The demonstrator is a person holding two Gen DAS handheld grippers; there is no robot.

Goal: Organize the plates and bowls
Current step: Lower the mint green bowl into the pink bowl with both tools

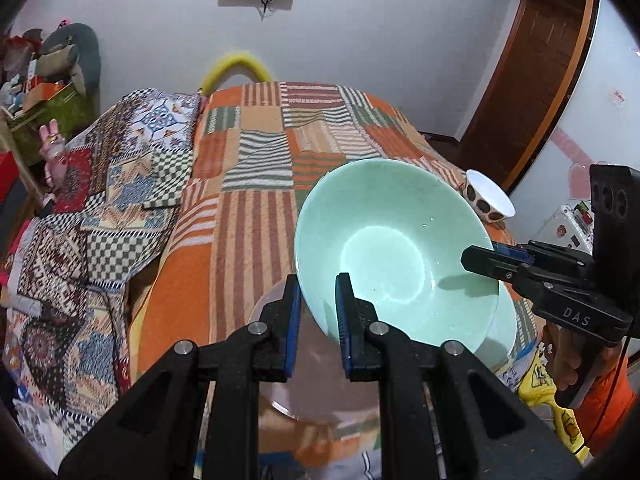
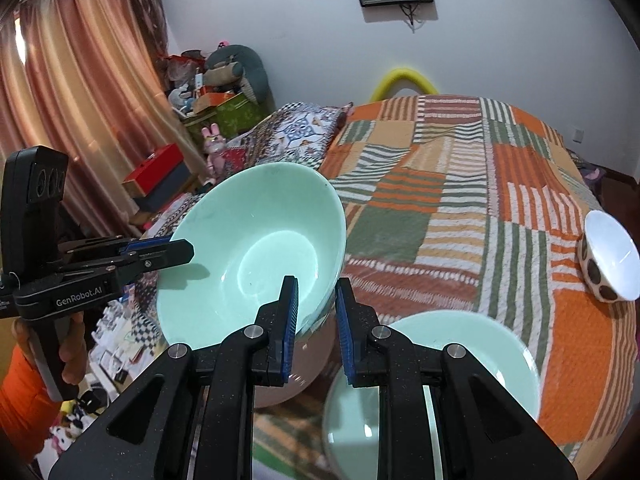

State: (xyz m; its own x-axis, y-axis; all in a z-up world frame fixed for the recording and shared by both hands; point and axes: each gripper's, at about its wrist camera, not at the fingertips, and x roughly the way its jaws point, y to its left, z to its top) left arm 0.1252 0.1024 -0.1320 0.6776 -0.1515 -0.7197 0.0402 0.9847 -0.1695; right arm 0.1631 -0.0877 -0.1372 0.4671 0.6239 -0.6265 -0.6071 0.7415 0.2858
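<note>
A: Left wrist view: my left gripper (image 1: 318, 316) is nipped on the green bowl (image 1: 384, 248) rim at six o'clock; the right gripper (image 1: 476, 258) pinches it at three.

B: Right wrist view: same bowl tilted above the bed (image 2: 460, 208). Green plate (image 2: 480, 344) at five o'clock, spotted bowl (image 2: 610, 256) at three.

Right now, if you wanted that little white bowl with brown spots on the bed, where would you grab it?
By the rim. The spotted bowl lies tipped on the blanket, its thin lip facing up and clear all round. I'd come from above with a claw, one finger inside and one outside. The round spotted wall is probably too wide and slippery to pinch.
</note>
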